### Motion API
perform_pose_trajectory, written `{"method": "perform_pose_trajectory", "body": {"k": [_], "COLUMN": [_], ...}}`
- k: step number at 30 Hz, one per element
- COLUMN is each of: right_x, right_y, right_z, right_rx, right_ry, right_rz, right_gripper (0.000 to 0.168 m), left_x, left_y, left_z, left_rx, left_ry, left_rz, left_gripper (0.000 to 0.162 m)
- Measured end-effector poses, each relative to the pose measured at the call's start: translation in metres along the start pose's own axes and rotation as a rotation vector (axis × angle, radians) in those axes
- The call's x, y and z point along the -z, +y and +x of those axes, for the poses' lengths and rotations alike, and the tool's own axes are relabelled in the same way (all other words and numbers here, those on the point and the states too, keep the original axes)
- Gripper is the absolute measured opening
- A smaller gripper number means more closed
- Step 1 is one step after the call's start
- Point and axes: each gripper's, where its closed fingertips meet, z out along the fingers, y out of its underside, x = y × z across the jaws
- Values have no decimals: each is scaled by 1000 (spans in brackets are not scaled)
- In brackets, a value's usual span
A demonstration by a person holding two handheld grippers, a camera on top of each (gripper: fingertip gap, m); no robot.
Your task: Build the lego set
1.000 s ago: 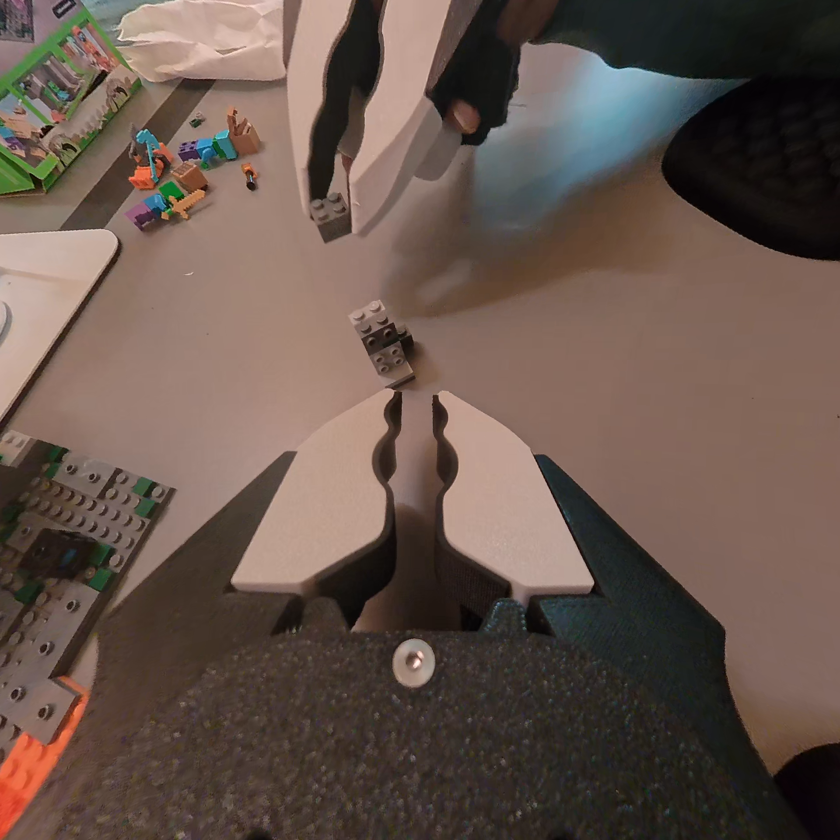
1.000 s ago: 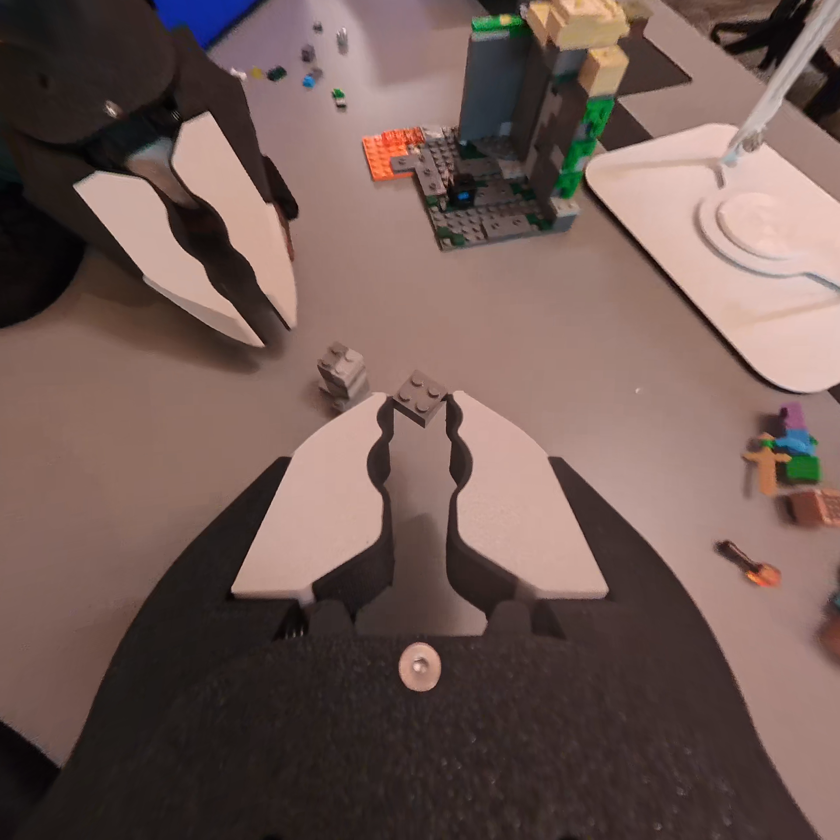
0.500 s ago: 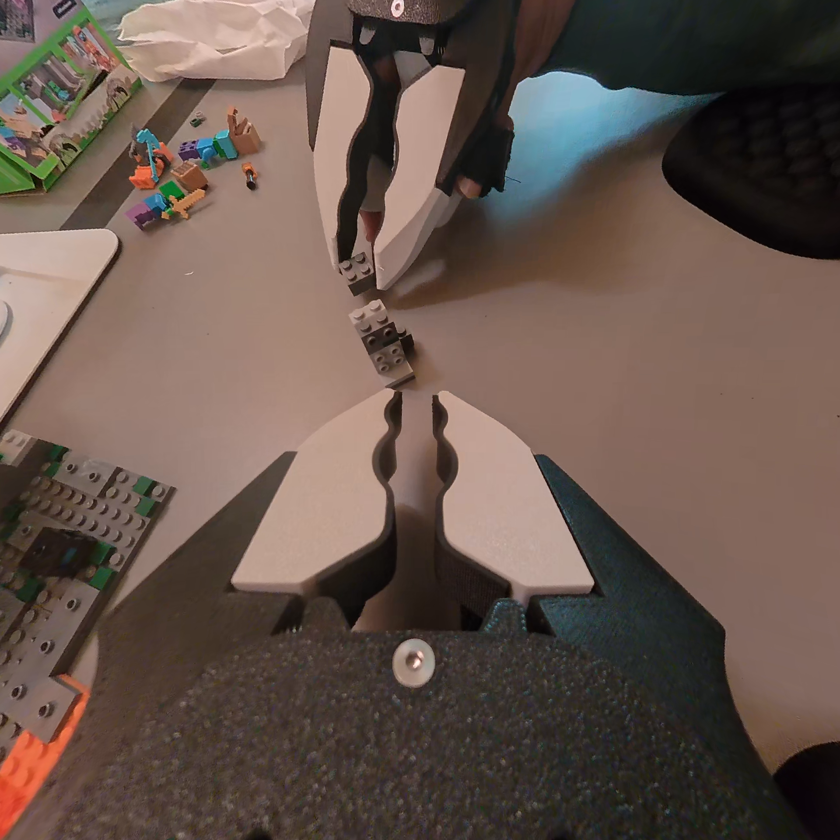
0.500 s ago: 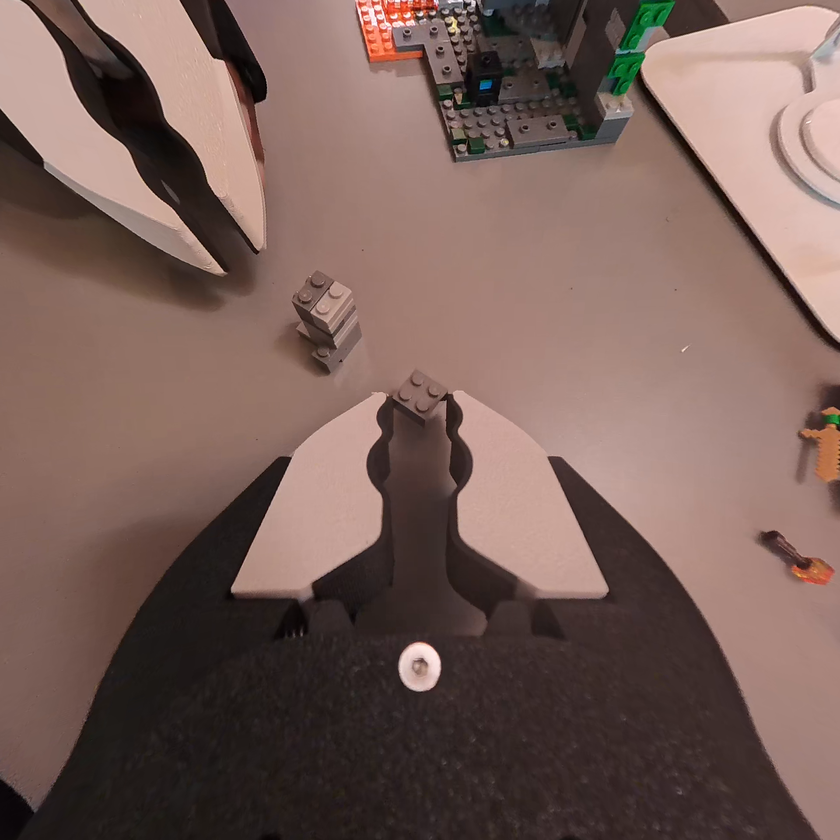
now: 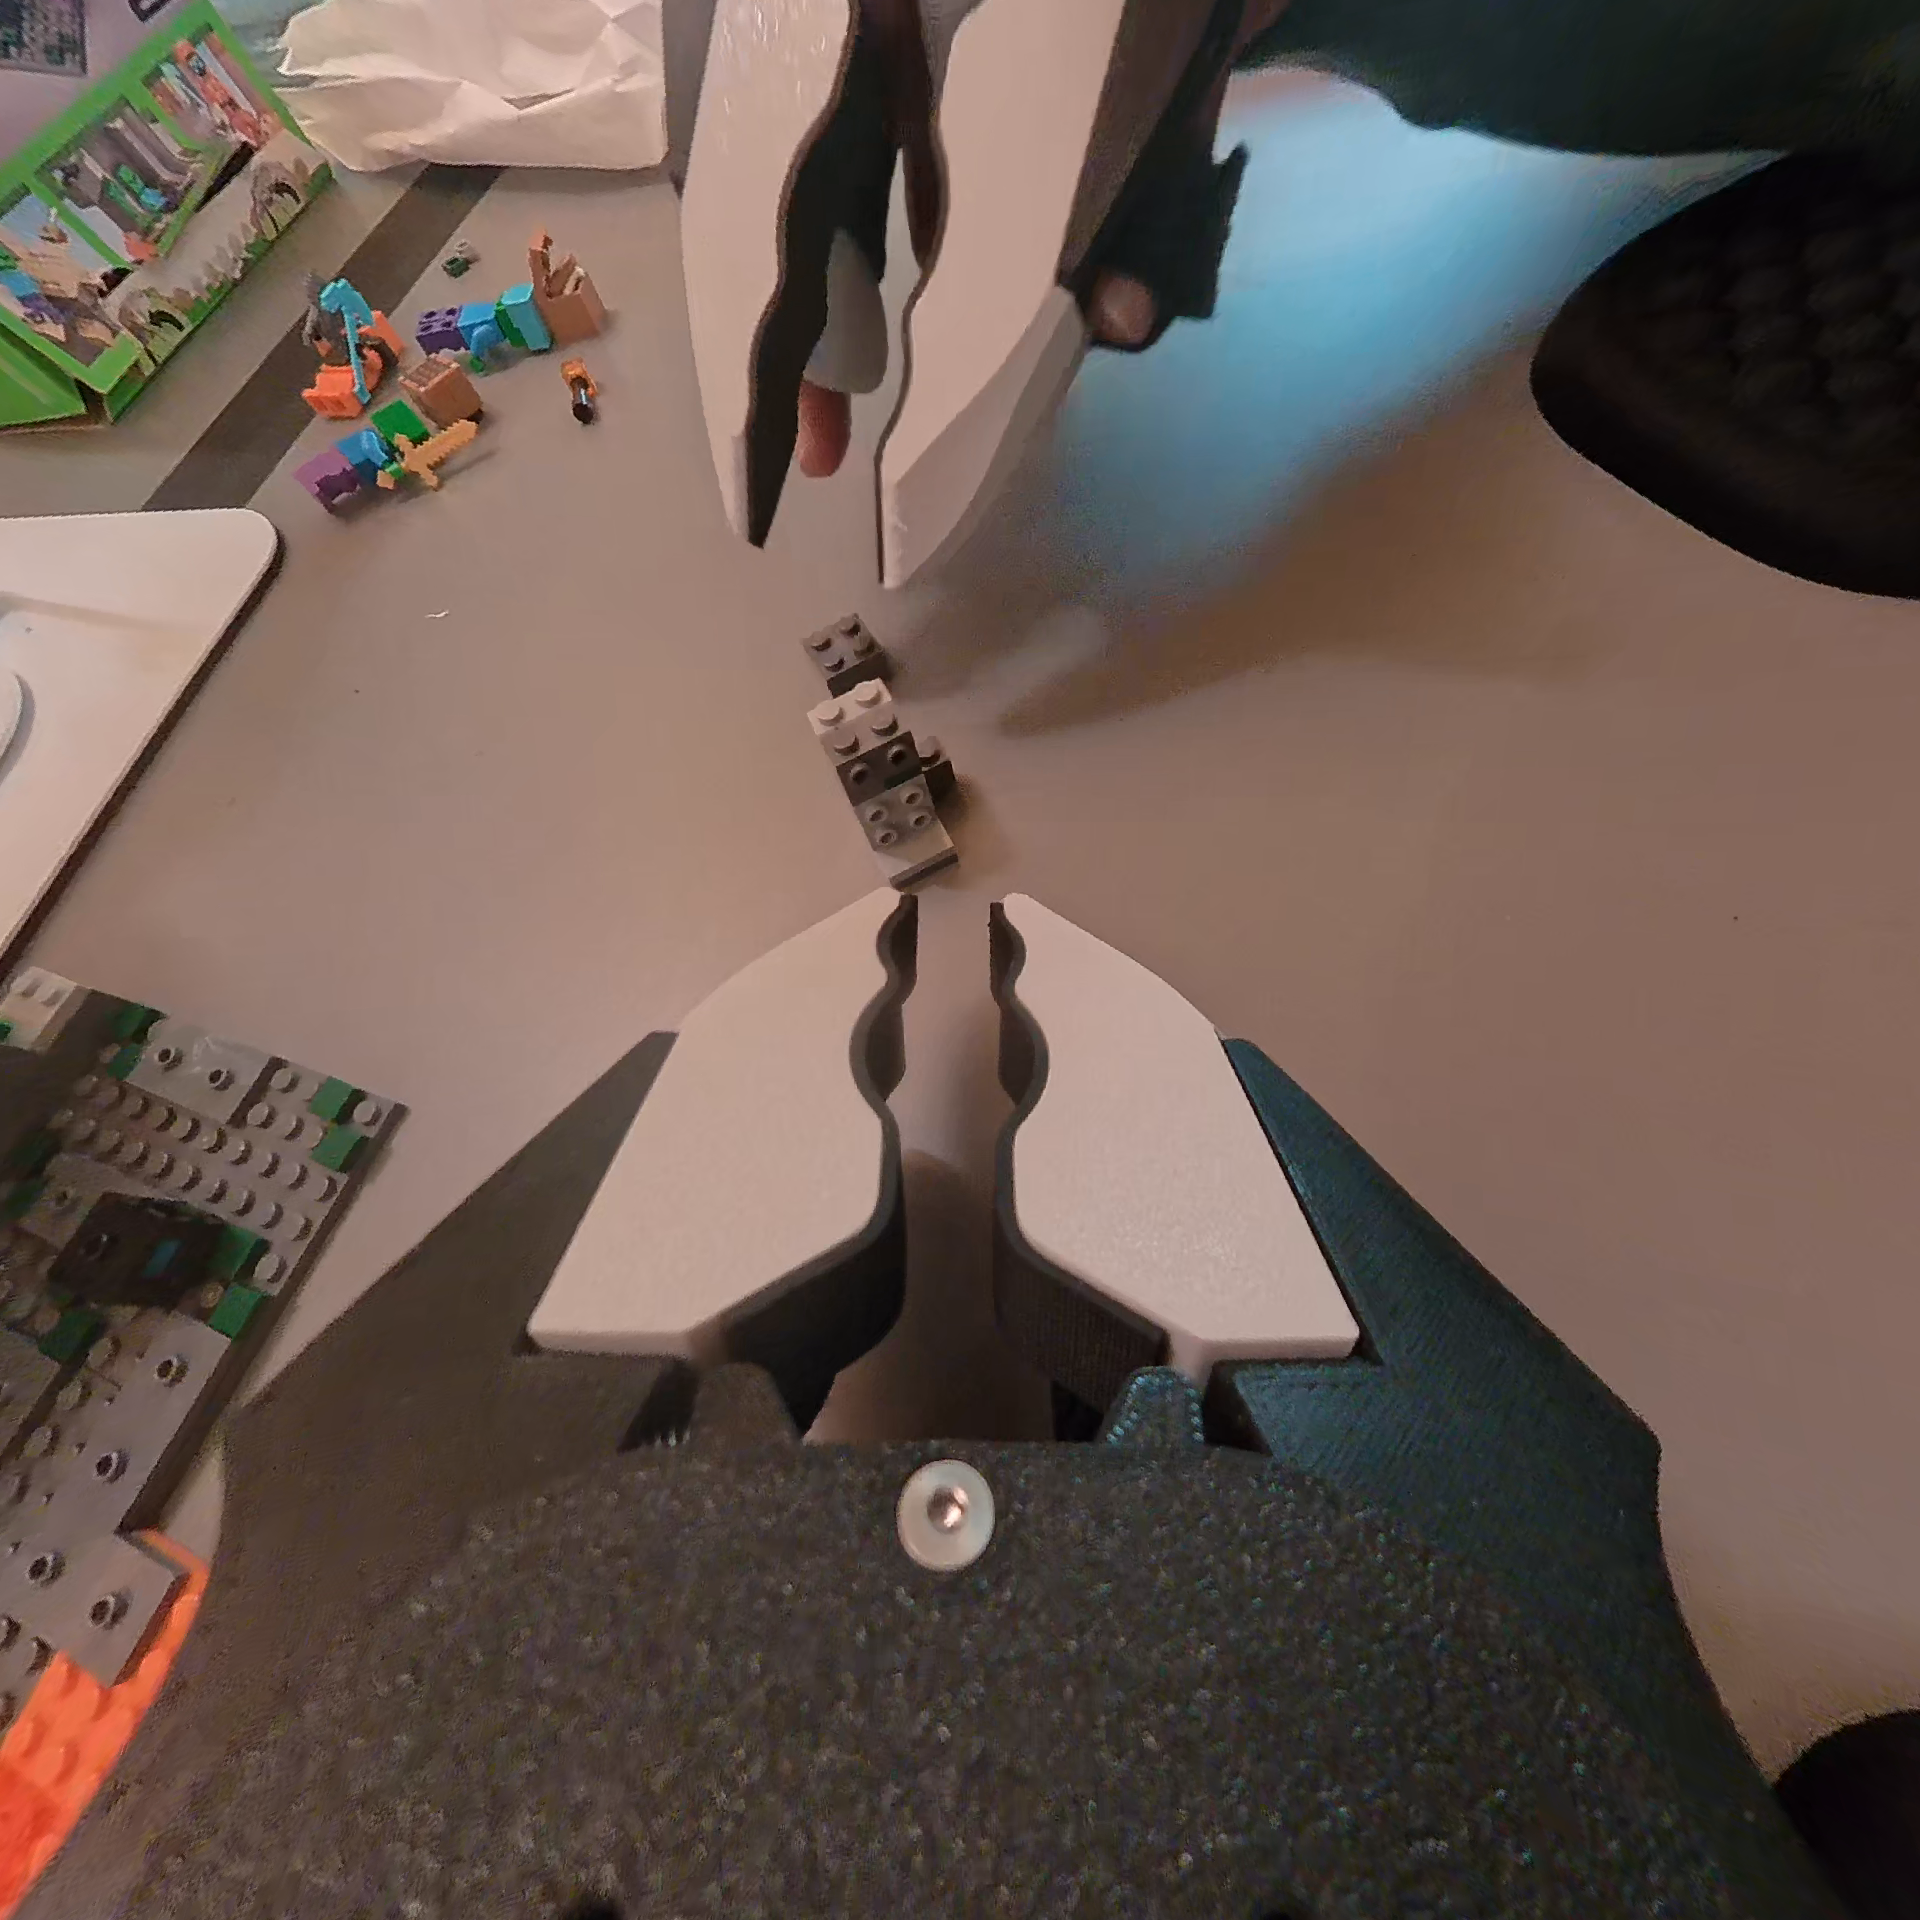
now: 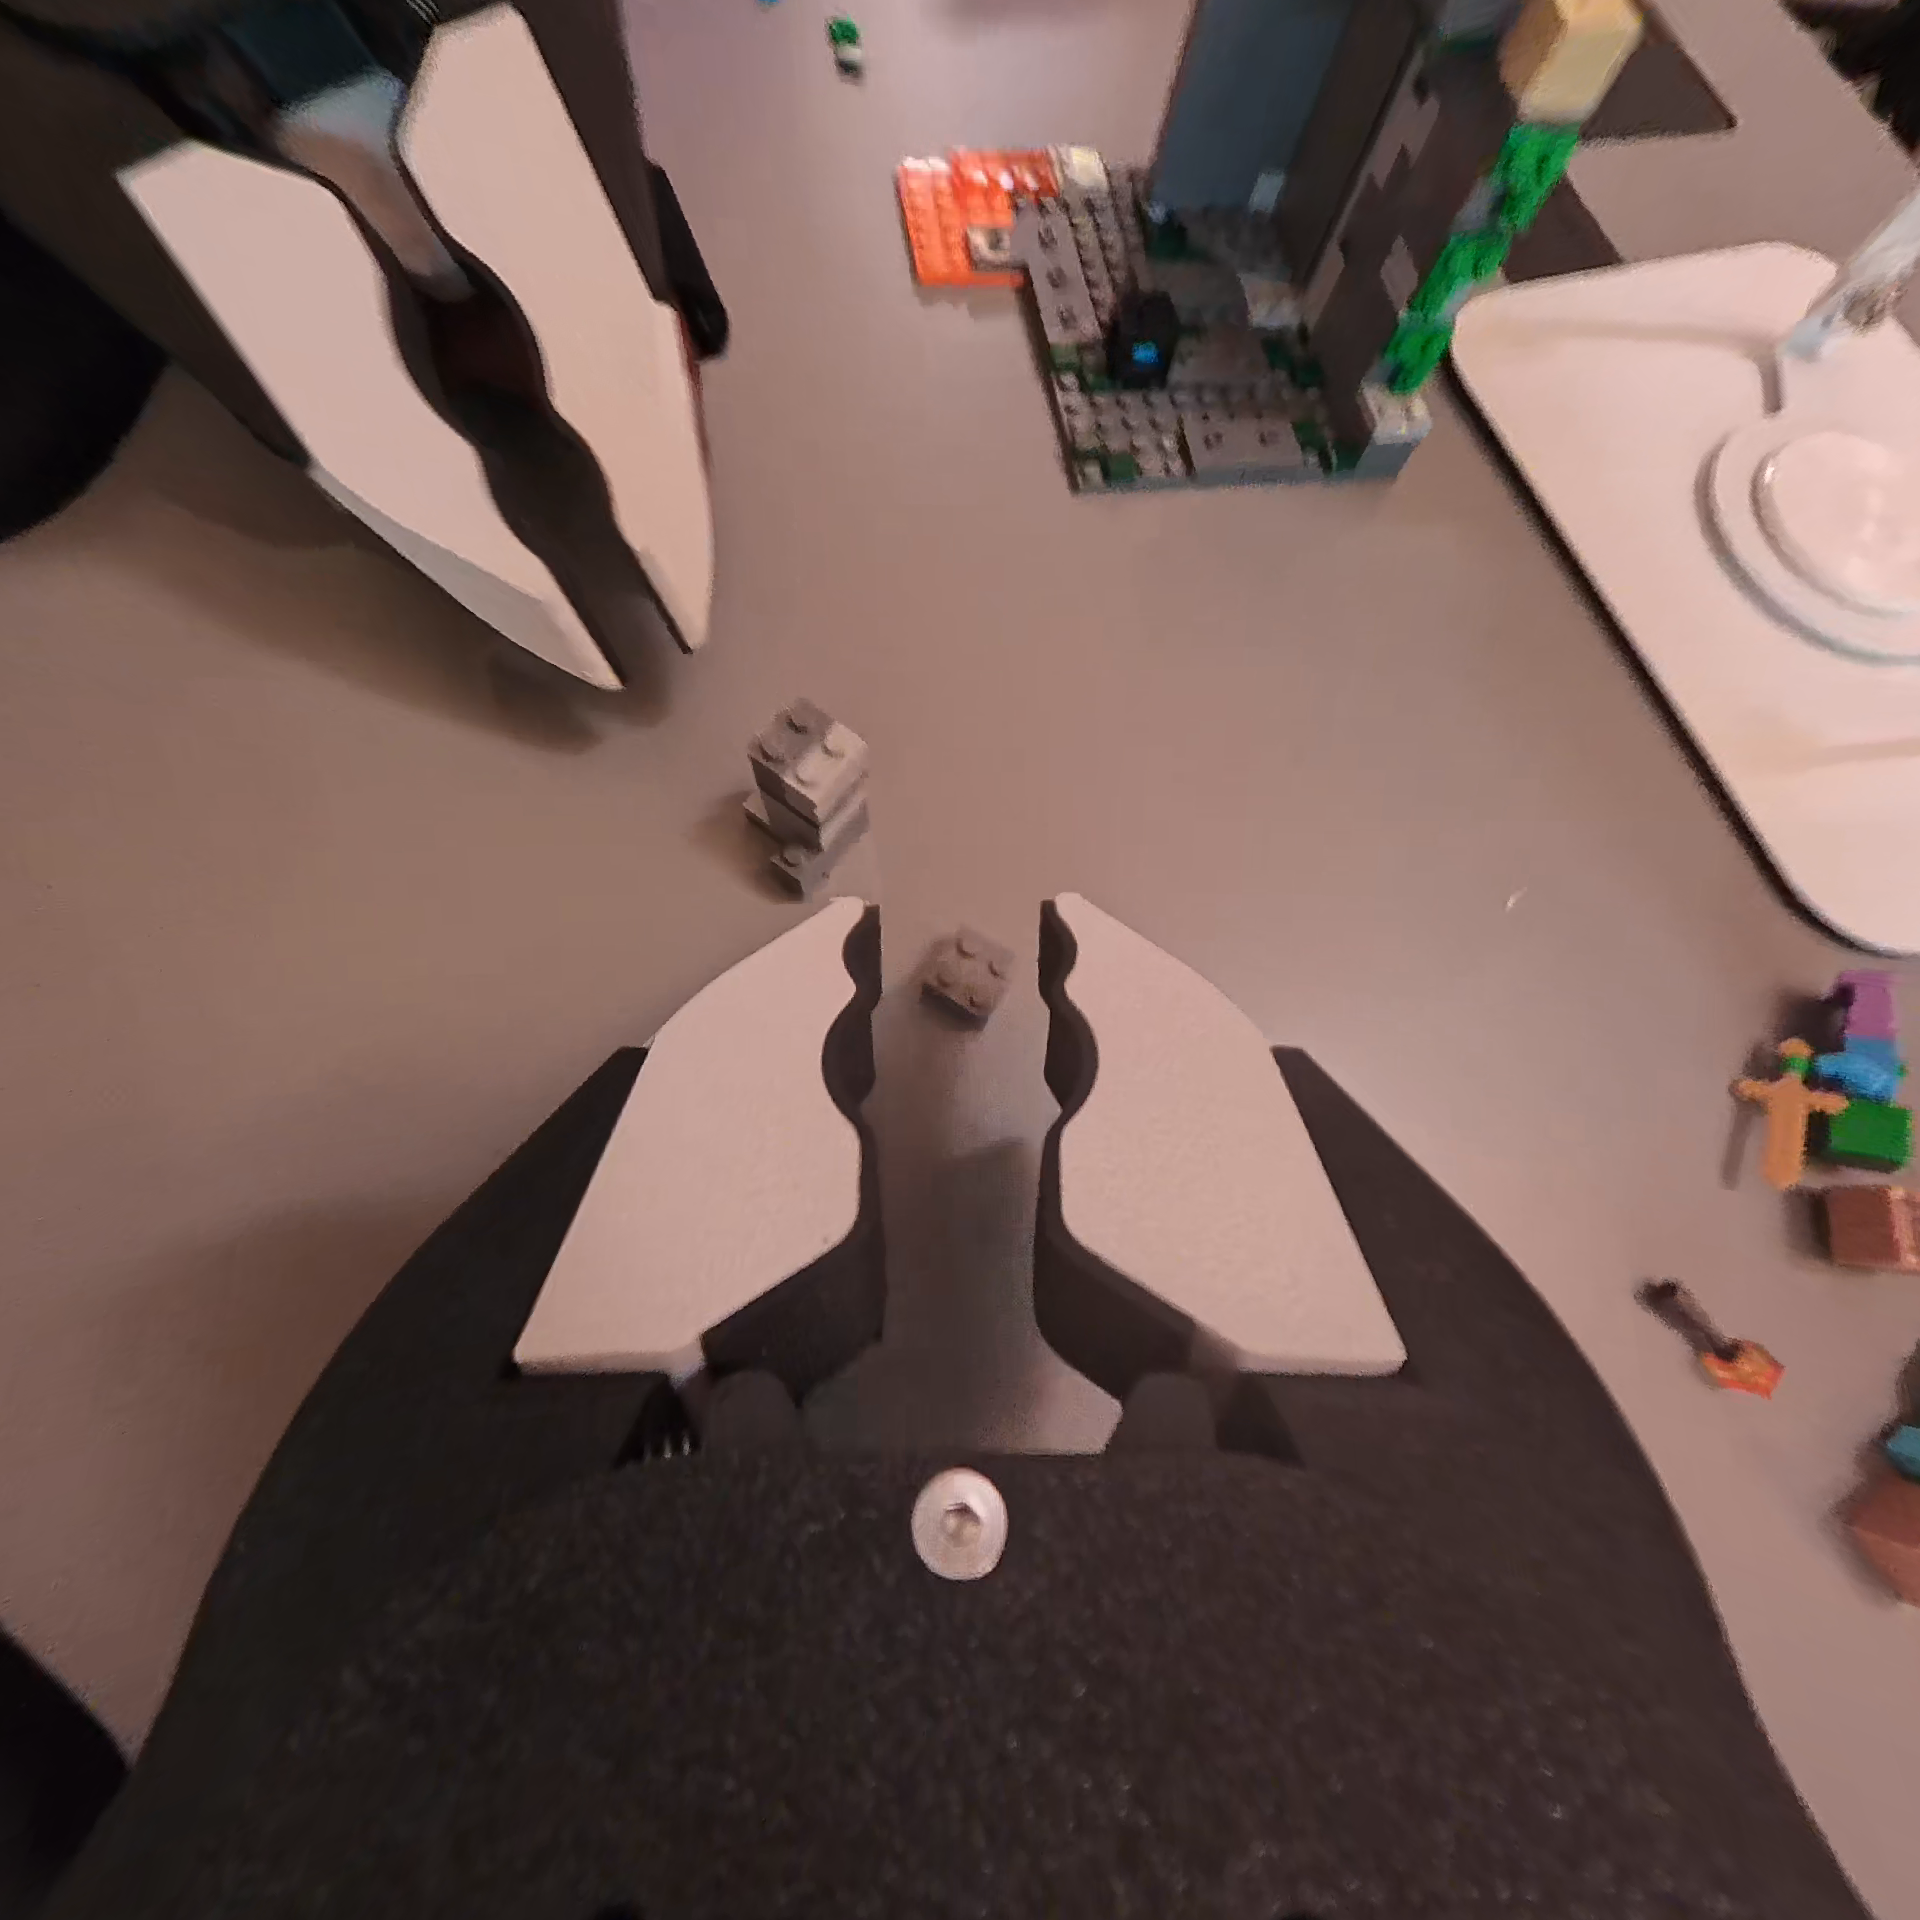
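Observation:
A dark grey 2x2 brick (image 5: 847,649) lies loose on the grey table, just beyond a small grey stepped stack of bricks (image 5: 883,790). My right gripper (image 5: 821,551) hovers above the brick, open and empty. In the right wrist view the brick (image 6: 966,977) sits on the table between the spread fingertips of the right gripper (image 6: 956,914), with the stack (image 6: 805,795) to the left of it. My left gripper (image 5: 951,904) is empty with only a narrow gap between its jaws, its tips just short of the stack. It also shows in the right wrist view (image 6: 655,655).
The main build (image 6: 1195,416), on a grey baseplate with an orange corner and a tall tower, stands farther off. A white lamp base (image 6: 1662,520) lies beside it. Loose coloured pieces and figures (image 5: 416,384), the set box (image 5: 104,239) and white paper (image 5: 488,83) lie beyond. The left gripper's tips are roughly 8 centimetres from the right gripper's.
My right gripper brought the dark grey brick down beside the stack, opened and let it go, then drew back. My left gripper has not moved.

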Motion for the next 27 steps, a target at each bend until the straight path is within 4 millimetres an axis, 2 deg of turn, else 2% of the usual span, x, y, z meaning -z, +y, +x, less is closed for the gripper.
{"method": "perform_pose_trajectory", "body": {"k": [3,6,9,14,17,20,24,27], "right_x": [-1,-7,-14,-24,-30,-30,-25,-20], "right_y": [-13,-14,-21,-19,-16,-15,-14,-12], "right_z": [-13,-23,-27,-30,-33,-32,-32,-36], "right_rx": [114,268,387,536,566,554,489,418], "right_ry": [-82,-152,-203,-296,-358,-376,-390,-424], "right_rz": [-36,-152,-212,-297,-299,-275,-215,-187], "right_gripper": [29,30,31,32,29,18,16,16], "left_x": [-3,-8,-17,-32,-39,-43,-45,-47], "left_y": [3,7,5,2,0,-2,-5,-8], "left_z": [-9,-16,-12,-10,-14,-17,-13,-7], "left_rx": [38,133,225,225,206,156,100,50], "left_ry": [-47,-73,-43,-70,-97,-120,-97,-74], "left_rz": [-29,-72,-103,-155,-158,-160,-144,-137], "left_gripper": [14,16,23,36,37,30,18,18]}}
